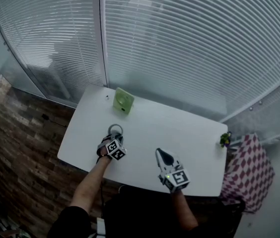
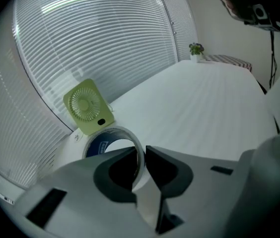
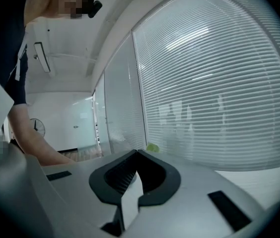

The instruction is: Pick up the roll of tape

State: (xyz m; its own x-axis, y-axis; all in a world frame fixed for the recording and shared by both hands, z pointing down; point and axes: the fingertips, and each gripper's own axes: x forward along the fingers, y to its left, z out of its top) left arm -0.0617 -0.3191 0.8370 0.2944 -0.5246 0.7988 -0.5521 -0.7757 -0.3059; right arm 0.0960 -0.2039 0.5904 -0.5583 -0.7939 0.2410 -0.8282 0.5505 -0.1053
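Nearest me, my right tongs (image 3: 134, 155) hover over the near edge of the white surface (image 1: 184, 128) with their tips pressed together and nothing between them. A little further out and to the left, my left tongs (image 2: 141, 150) point steeply down and are clamped on the wall of the roll of tape (image 2: 96, 145): one tip sits inside the ring, the other against its outside. The roll is toward the left side of the surface, open side up; whether it has left the surface I cannot tell. Just beyond it, near the far edge, a small green fan (image 2: 86, 107) stands tilted back. Far off at the right corner is a little potted plant (image 2: 195, 49), with a pink checked cloth (image 1: 249, 170) beside that end. White blinds (image 1: 194, 43) close off everything behind.
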